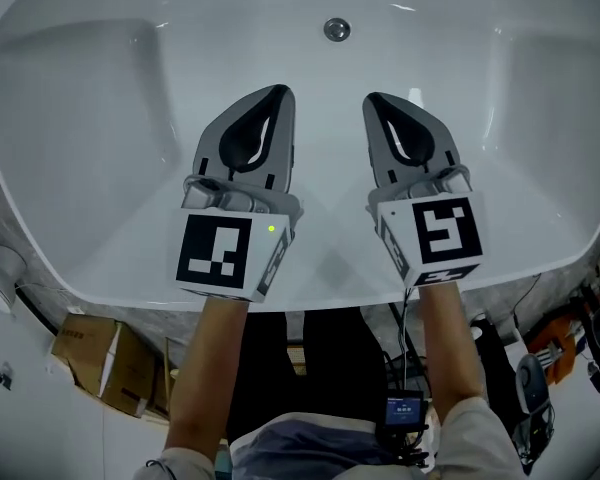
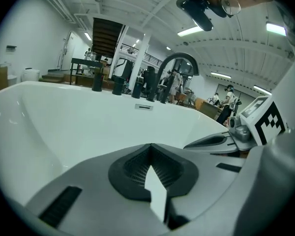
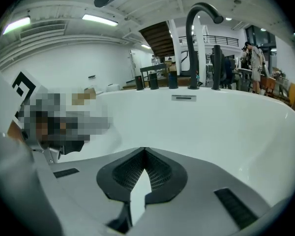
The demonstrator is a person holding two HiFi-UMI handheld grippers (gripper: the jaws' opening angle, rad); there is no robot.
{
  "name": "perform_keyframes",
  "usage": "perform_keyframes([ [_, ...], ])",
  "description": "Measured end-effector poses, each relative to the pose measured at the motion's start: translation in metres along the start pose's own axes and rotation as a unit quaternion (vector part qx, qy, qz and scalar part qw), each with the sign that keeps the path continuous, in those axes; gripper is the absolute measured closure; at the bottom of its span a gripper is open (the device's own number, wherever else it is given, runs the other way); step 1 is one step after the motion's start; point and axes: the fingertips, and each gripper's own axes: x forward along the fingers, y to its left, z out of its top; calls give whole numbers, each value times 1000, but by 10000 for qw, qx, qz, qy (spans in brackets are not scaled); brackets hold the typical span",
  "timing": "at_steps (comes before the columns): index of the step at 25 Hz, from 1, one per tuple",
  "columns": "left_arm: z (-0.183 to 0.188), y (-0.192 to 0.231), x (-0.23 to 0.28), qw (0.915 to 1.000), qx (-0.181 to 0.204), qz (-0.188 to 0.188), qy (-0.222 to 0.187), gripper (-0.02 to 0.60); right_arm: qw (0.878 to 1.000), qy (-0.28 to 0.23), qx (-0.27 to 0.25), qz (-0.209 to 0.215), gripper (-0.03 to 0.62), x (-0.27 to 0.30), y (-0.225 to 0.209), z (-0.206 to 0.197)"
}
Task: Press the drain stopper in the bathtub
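Head view, looking steeply down into the tub. I hold both tools side by side above the near rim of the white bathtub, tips pointing toward its far end. The left gripper has its jaws pressed together at the tip, with nothing between them (its own view shows the ribbed pads meeting at a point, with only the tub's white wall seen through the slit behind that point). The right gripper is likewise closed at the tip and holds nothing; its pads meet in the same way.

The drain stopper, a small round metal disc, sits on the tub floor ahead of both tips, roughly on the line between them and well apart from either. Neither tool touches it.

Gripper views. Across the tub, a dark arched faucet stands on the far rim, with a small slotted plate on the wall just below it. The right gripper also shows at the right edge of the left gripper view.

A cardboard box lies on the floor beside the tub, at my left.
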Motion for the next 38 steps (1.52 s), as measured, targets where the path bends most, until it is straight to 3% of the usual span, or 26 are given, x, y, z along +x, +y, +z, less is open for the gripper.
perform_keyframes([
  [14,-36,11,37,9995,-311,8,99,575,9995,187,-216,-90,582,68,-39,-30],
  [26,-88,37,69,9992,-196,-209,269,577,9946,802,-650,-87,582,167,-55,-87],
  [30,-99,41,75,9980,-508,-74,379,575,9914,971,-865,-150,582,200,-70,-107],
  [38,-122,44,87,9968,-546,-189,544,575,9861,1351,-952,-189,582,248,-94,-144],
])
